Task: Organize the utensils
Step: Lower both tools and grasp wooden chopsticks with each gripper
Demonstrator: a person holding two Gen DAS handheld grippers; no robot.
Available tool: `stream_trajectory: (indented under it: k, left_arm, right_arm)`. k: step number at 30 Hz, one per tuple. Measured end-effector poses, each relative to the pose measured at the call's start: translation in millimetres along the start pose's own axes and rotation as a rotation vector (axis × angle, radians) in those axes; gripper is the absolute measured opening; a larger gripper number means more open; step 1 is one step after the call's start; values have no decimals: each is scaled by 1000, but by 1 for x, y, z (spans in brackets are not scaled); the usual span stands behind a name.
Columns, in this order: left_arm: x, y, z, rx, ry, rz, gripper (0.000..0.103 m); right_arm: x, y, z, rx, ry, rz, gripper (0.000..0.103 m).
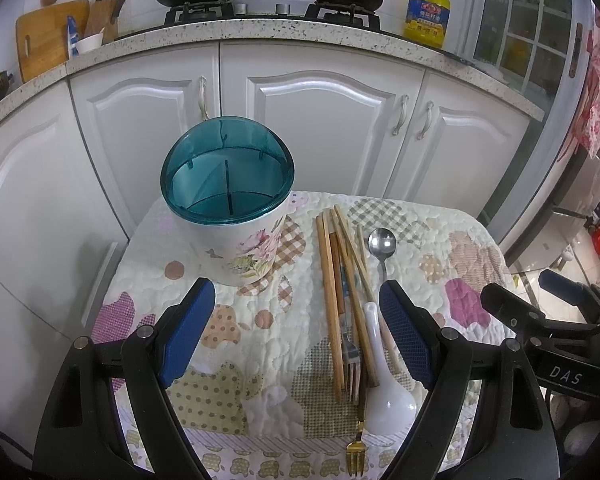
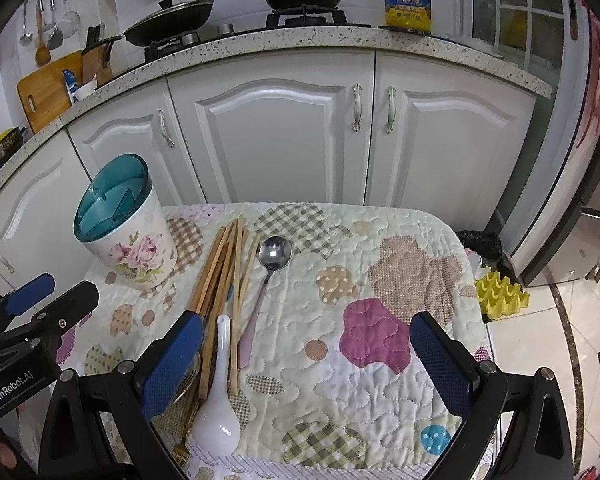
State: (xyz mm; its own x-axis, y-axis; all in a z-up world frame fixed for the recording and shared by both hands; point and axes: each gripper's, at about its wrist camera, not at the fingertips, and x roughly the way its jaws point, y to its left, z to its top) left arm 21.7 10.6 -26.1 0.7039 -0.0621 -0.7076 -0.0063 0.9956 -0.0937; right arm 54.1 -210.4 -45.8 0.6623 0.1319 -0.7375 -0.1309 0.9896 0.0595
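- On the quilted patchwork cloth (image 2: 380,392), soft and puckered with stitching in checked, dotted and plain patches, stands a round utensil holder (image 1: 236,232): white glossy wall printed with pink flowers, topped by a translucent teal plastic rim with dividers inside. It sits upright at the cloth's far left corner.
- Just right of the holder lies a bundle of wooden chopsticks (image 1: 332,280), thin, straight and pale brown, fanned slightly and overlapping one another.
- A metal spoon (image 2: 274,258) with a shiny oval bowl and a pinkish handle lies beside the chopsticks, bowl pointing toward the cabinets.
- A white ceramic soup spoon (image 2: 218,412), smooth and deep-bowled, rests at the near end of the pile, touching the chopsticks.
- A steel fork (image 1: 352,364) lies among the chopsticks; a gold-coloured fork (image 1: 356,456) sits at the near edge, tines toward the camera.
- Left gripper (image 1: 296,336) hovers low over the cloth, its blue textured pads spread wide, with the near ends of the utensils lying between them but untouched.
- Right gripper (image 2: 306,360) hangs over the cloth's right half, fingers likewise wide apart and holding nothing; its left pad sits just beside the soup spoon's handle.
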Motion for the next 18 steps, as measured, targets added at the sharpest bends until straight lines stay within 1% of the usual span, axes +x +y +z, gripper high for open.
stream_trajectory:
  k: [8, 10, 12, 15, 18]
  left_arm:
    - [7, 2, -2, -5, 17, -3, 85]
    - [12, 4, -2, -8, 35, -21, 85]
    - [19, 6, -4, -16, 65, -63, 85]
    - [30, 10, -9, -43, 101, -95, 84]
    - [39, 8, -11, -20, 116, -95, 78]
  right_arm:
    - [6, 3, 0, -21, 12, 9, 103]
    - [8, 4, 0, -25, 15, 17, 103]
    - [13, 5, 1, -37, 23, 33, 102]
    - [22, 6, 3, -57, 43, 64, 93]
    - [38, 7, 8, -67, 67, 95, 87]
